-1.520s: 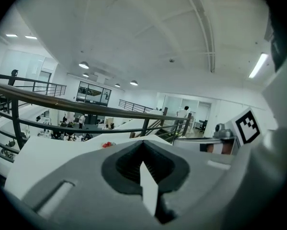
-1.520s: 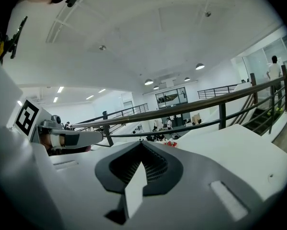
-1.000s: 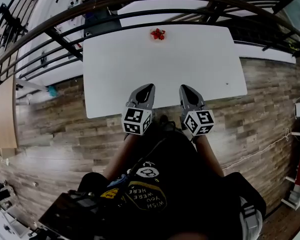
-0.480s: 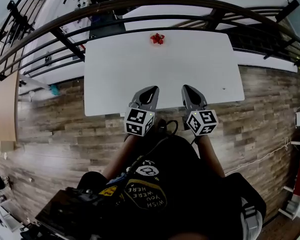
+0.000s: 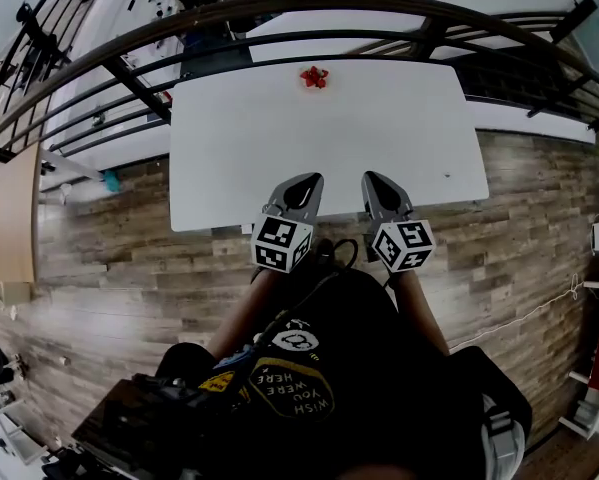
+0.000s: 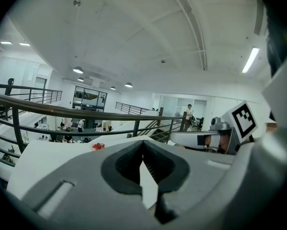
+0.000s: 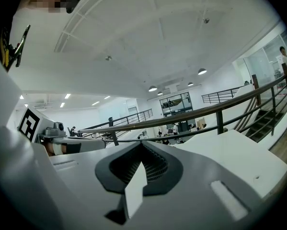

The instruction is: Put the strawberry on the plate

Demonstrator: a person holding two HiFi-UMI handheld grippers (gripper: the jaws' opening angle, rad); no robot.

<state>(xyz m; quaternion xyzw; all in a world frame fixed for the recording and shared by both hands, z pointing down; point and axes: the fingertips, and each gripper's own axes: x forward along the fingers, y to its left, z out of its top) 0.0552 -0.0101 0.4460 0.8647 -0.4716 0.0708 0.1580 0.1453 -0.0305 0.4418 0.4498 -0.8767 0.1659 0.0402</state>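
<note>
Currently both tongs sit side by side over the near edge of the white worktop [image 5: 229, 158], just ahead of the person's body, and point toward its far side. The left tongs [image 5: 301, 184] are clenched: in the left gripper view the two grey jaws meet at their tips, and no object sits between them. The right tongs [image 5: 375, 182] are clenched as well and carry nothing; the right gripper view shows the ribbed pads drawn together at the front. Each has a cube with black-and-white square markers at its rear, hanging just past the worktop's near edge above the person's arms.

The strawberry [image 5: 314, 76] lies close to the far edge of the worktop, about midway along that edge. It is well apart from both tongs and touched by neither. In the left gripper view it shows as a small red spot to the left of the jaws.

Beyond the far edge a dark railing [image 5: 129, 83] curves across, and a wood floor [image 5: 539, 198] surrounds the worktop on the near side.
</note>
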